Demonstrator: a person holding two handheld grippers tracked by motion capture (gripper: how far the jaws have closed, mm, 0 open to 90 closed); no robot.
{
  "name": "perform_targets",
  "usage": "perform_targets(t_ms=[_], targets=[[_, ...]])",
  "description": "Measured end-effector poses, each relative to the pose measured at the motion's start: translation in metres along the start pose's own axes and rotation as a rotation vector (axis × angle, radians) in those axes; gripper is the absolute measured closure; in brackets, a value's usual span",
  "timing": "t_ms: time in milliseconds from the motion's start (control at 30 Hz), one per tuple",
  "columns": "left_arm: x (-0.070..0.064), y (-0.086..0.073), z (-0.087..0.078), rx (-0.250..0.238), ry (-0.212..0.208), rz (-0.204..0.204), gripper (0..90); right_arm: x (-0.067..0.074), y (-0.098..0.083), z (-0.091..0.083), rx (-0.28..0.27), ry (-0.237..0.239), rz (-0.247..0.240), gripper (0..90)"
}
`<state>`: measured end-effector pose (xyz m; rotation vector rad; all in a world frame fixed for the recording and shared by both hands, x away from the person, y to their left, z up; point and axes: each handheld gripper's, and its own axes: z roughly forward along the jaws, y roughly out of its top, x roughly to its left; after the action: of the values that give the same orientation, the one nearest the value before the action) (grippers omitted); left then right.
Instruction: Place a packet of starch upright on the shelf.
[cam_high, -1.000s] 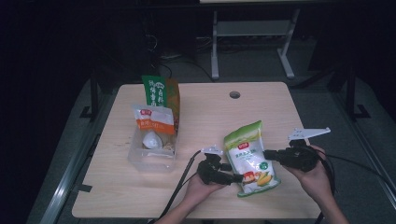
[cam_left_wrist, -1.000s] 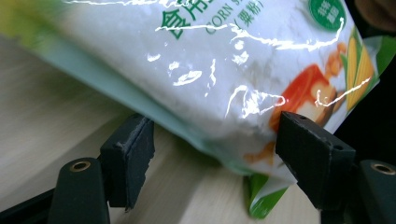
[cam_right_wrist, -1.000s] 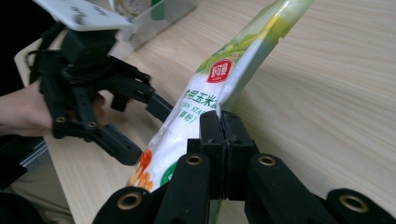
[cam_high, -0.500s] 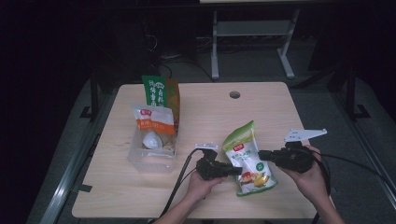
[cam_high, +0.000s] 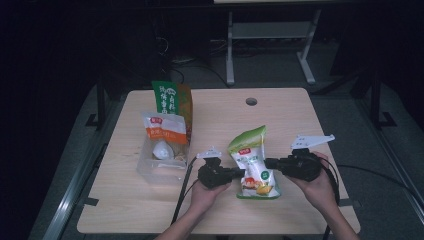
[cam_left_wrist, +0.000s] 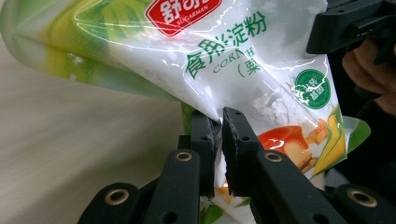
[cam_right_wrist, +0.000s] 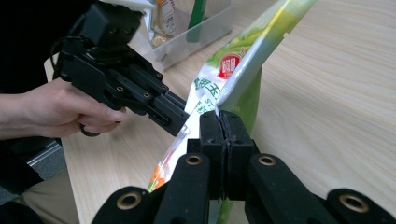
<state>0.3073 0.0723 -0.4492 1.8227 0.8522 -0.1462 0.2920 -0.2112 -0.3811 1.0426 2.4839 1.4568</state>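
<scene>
A green and white corn starch bag (cam_high: 251, 161) is held upright over the table (cam_high: 280, 120) between both grippers. My left gripper (cam_high: 241, 173) has just been closing, and in the left gripper view its jaws (cam_left_wrist: 218, 125) pinch the lower edge of the bag (cam_left_wrist: 224, 60). My right gripper (cam_high: 268, 163) is shut on the bag's opposite edge, and in the right gripper view (cam_right_wrist: 223, 122) the bag's seam (cam_right_wrist: 243, 60) runs up from between its pads. The left gripper (cam_right_wrist: 175, 119) shows there on the far side of the bag.
At the table's left stands a clear plastic container (cam_high: 159, 169) with an orange and white packet (cam_high: 164, 127) and other items in it. A green and orange bag (cam_high: 171, 98) stands behind it. A cable hole (cam_high: 251, 101) sits near the far edge.
The left gripper's jaws have gone from open to shut on the bag's edge. Both hands and the bag have shifted a little to the left, and the bag stands more upright.
</scene>
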Motion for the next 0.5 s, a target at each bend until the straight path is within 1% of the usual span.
perform_targets(t_ms=[100, 200, 300, 333, 500], targets=[[-0.001, 0.001, -0.006, -0.005, 0.043, 0.04, 84.2, -0.002, 0.0, 0.006, 0.008, 0.006, 0.014, 88.0], [-0.003, -0.001, -0.01, -0.008, 0.073, 0.063, 85.5, -0.006, -0.002, 0.013, 0.011, 0.008, 0.03, 87.7], [-0.005, -0.002, -0.012, -0.004, 0.085, 0.081, 85.5, -0.01, -0.005, 0.018, 0.017, 0.025, 0.055, 87.8], [-0.005, -0.003, -0.013, 0.0, 0.089, 0.091, 85.6, -0.011, -0.006, 0.02, 0.018, 0.026, 0.055, 87.7], [-0.009, -0.006, -0.013, 0.004, 0.104, 0.128, 86.0, -0.018, -0.015, 0.027, 0.052, 0.034, 0.096, 87.2]])
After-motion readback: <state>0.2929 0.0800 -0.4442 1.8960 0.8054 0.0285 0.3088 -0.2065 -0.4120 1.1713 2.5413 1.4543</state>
